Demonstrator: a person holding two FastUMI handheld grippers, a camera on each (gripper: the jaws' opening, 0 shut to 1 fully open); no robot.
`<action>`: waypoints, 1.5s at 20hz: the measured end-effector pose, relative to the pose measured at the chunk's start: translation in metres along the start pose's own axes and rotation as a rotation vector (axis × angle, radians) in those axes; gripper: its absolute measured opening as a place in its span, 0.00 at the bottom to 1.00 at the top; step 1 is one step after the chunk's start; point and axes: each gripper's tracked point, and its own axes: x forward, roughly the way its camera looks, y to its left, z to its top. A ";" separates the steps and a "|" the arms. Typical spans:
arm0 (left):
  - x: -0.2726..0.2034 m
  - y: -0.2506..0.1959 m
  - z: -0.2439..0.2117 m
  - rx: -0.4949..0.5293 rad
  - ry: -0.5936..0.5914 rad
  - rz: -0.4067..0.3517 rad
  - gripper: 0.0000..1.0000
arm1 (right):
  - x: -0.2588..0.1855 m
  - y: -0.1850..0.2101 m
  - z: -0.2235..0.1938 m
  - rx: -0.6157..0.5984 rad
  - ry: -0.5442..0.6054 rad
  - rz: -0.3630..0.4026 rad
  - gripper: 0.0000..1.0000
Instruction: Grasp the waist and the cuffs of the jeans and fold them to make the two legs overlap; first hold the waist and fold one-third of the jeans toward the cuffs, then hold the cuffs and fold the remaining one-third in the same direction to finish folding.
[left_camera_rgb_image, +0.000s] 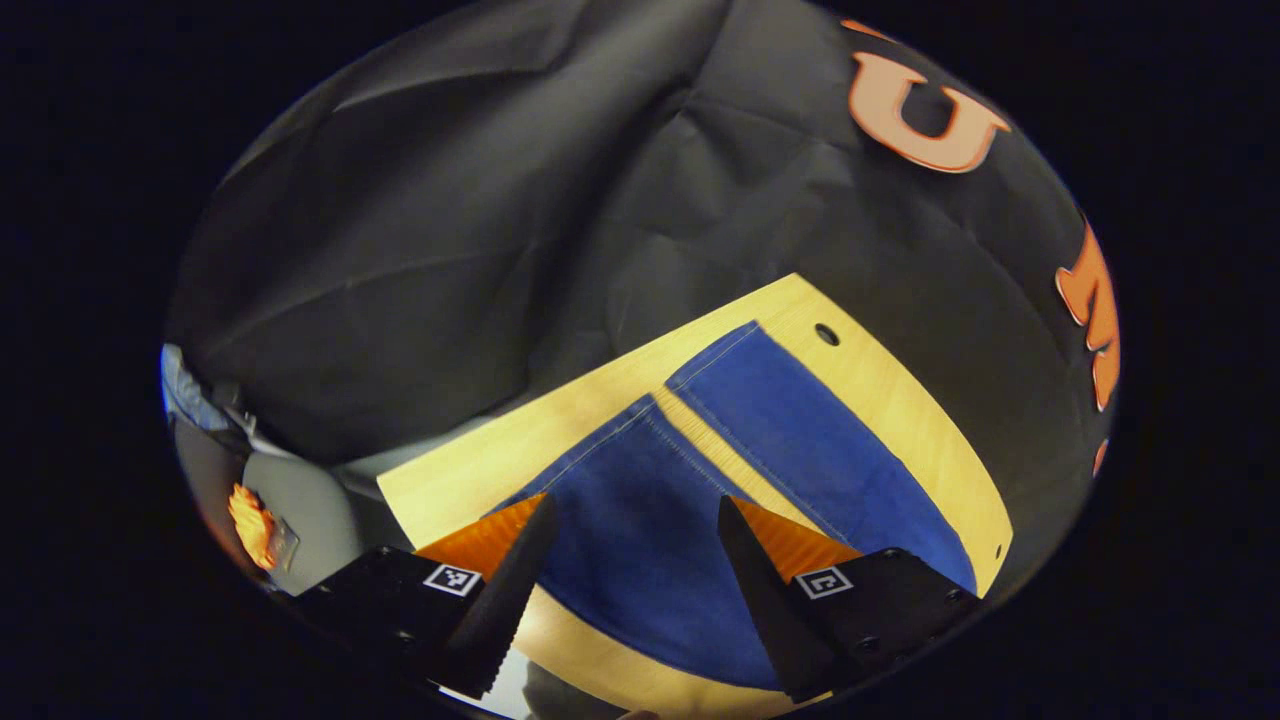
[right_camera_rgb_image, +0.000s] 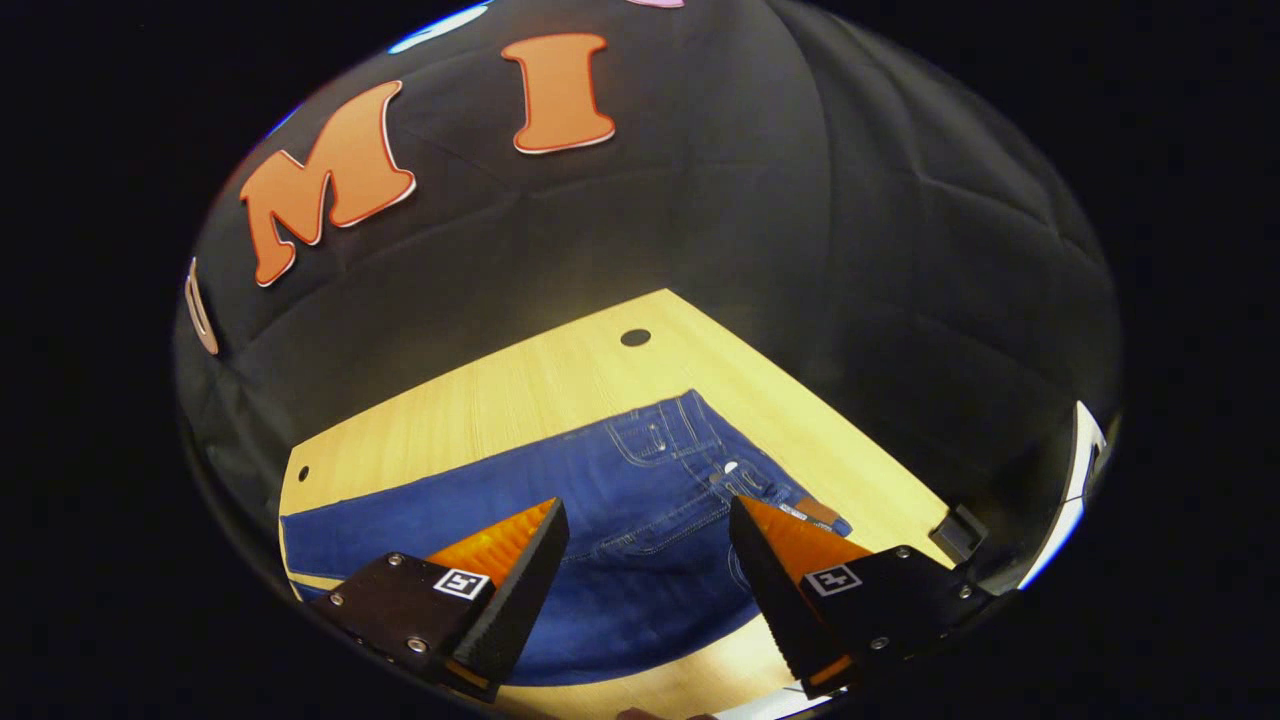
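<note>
No readable text, brand or number on anything here. Small square coded markers (left_camera_rgb_image: 451, 579) sit on each hand-held gripper's finger blocks, at 7 and 5 o'clock; patterns only, not legible.

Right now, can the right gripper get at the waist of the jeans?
Probably yes. The right gripper is open above the jeans, the waist lies flat on the table just ahead of its fingers, and nothing sits between them.

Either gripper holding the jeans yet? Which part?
Nothing held. Left gripper is open above the jeans legs; right gripper is open above the waist.
</note>
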 end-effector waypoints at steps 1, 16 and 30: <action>0.005 0.002 -0.002 -0.033 0.016 -0.012 0.98 | 0.003 -0.002 -0.006 0.003 0.019 -0.002 0.99; 0.037 0.062 -0.028 -0.392 0.152 -0.048 0.98 | 0.033 -0.032 -0.074 0.191 0.274 0.021 0.99; 0.080 0.015 -0.007 -0.453 0.106 -0.334 0.72 | 0.057 -0.077 -0.096 0.396 0.352 0.015 0.98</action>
